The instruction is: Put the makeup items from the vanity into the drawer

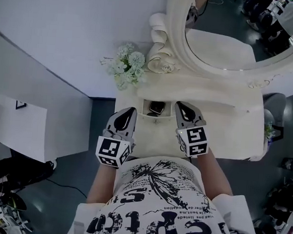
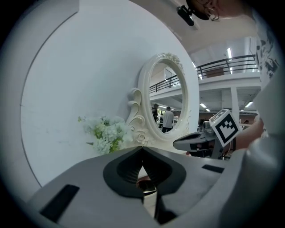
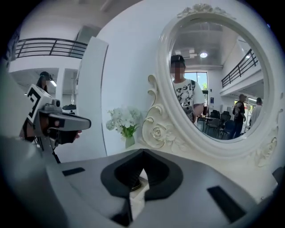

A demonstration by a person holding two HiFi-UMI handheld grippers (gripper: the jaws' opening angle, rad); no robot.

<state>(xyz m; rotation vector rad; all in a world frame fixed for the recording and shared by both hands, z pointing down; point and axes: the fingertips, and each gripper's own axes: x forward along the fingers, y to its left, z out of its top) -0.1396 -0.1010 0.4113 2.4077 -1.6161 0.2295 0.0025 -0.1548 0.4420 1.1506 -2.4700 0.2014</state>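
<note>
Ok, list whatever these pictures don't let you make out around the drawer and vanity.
- Head view: the dark item in the drawer is too small to identify.
- Left gripper view: the left gripper itself covers what lies below it; only a brown sliver shows.
- Right gripper view: the right gripper covers most of the vanity top.
- Head view: the mirror is cut off by the top edge.
</note>
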